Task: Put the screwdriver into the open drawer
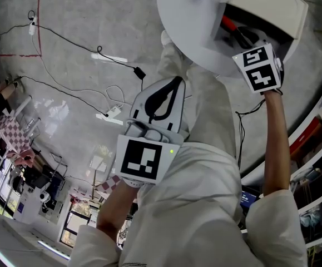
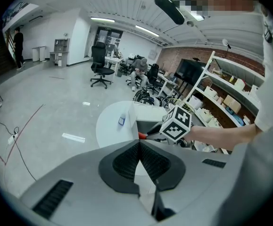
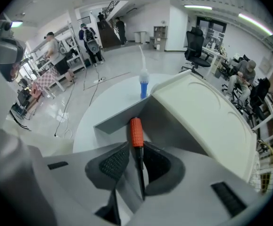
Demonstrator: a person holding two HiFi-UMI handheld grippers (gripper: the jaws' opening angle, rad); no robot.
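Observation:
The screwdriver (image 3: 136, 132) has an orange ribbed handle and a thin black shaft. It lies inside the open drawer (image 3: 119, 118) of a white cabinet (image 3: 207, 112) on the round white table (image 1: 177, 15). My right gripper (image 3: 137, 149) reaches into the drawer with its jaws open on either side of the shaft and a gap showing on the left; the handle lies just past the fingertips. In the head view the red handle (image 1: 229, 24) shows beside the right gripper's marker cube (image 1: 259, 68). My left gripper (image 1: 159, 102) is held near the body, shut and empty.
A small bottle with a blue cap (image 3: 144, 86) stands on the table behind the drawer. Cables and power strips (image 1: 112, 114) lie on the grey floor to the left. Shelving (image 2: 230, 98) stands to the right, with office chairs (image 2: 100, 67) and people farther off.

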